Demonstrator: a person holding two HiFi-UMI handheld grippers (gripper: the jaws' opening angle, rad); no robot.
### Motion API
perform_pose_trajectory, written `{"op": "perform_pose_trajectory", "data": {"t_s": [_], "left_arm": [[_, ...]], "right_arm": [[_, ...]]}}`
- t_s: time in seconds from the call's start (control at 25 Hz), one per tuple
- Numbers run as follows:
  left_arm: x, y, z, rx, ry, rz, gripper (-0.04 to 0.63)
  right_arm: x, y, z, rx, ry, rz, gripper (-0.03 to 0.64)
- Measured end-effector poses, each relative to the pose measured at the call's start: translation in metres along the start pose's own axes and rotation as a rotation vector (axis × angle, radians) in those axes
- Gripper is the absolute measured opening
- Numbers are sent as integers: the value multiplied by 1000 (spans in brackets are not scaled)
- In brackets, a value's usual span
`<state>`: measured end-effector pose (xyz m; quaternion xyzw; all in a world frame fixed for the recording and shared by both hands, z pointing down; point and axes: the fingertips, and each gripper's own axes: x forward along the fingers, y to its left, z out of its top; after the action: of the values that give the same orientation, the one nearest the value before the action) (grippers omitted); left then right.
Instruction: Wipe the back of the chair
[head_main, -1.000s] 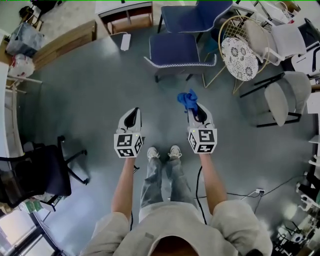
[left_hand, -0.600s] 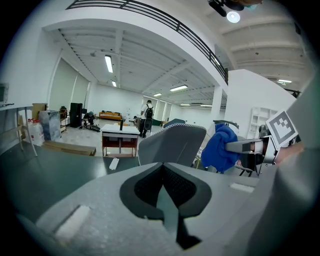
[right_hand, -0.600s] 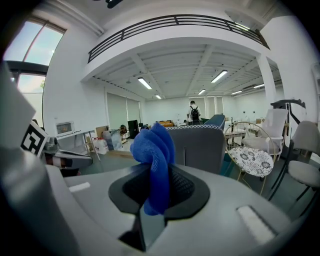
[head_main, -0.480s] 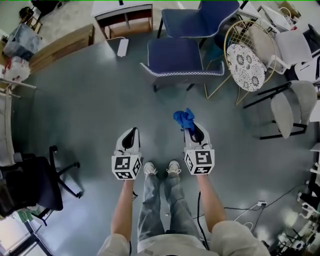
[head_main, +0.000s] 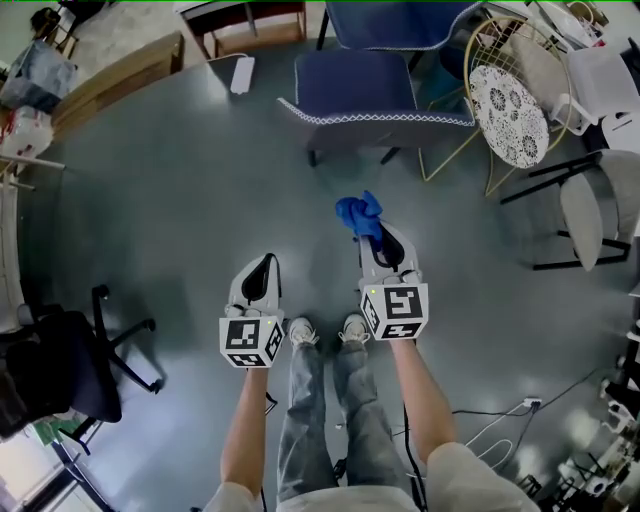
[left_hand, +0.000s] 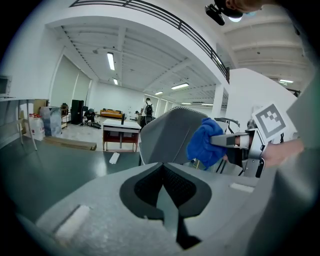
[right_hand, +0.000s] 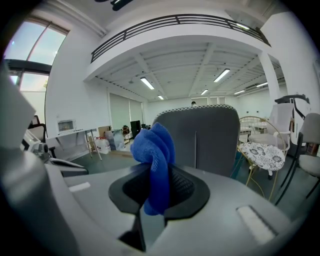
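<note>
Chair back (head_main: 375, 116) at 12 o'clock, grey with a pale trimmed edge, turned toward the person. It looms larger than a second ago, so the person is closing in. Nothing touches it yet. Blue cloth (head_main: 358, 215) at 1 o'clock, pinched in right gripper (head_main: 373, 238), short of the chair. Left gripper (head_main: 262, 268) at 11 o'clock, jaws together, empty. Wiping looks about to start.

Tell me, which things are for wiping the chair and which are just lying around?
For the job:
- blue cloth, clamped in the jaws of the right gripper
- grey-backed chair straight ahead

Just lying about:
- black office chair
- wire chair with a patterned cushion
- white power strip on the floor
</note>
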<state>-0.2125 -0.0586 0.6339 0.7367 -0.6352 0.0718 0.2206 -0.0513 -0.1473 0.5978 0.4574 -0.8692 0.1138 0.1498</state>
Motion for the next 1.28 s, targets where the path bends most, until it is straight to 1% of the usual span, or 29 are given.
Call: {"op": "perform_pose_trajectory", "data": {"t_s": [0.2,0.52,0.68,0.84,1.0,1.28], "left_arm": [[-5,5,-9,1,16,-1,2],[-9,9,5,-6,6,17,2],[-8,9,6,-9,8,24,2],[-4,9,4,-10,16,31,2],[7,-3,4,0,26,13,2],[28,-30,4,19,49,-27,2]], "right_arm": [[29,18,16,-16,-13,31,67],[77,46,49,-66,-23,104,67],[95,48,64,-86,-31,127,67],[109,39,72,-82,-29,128,67],[115,19,77,-81,-23,115,67],[107,-30,81,-75,-23,69,67]]}}
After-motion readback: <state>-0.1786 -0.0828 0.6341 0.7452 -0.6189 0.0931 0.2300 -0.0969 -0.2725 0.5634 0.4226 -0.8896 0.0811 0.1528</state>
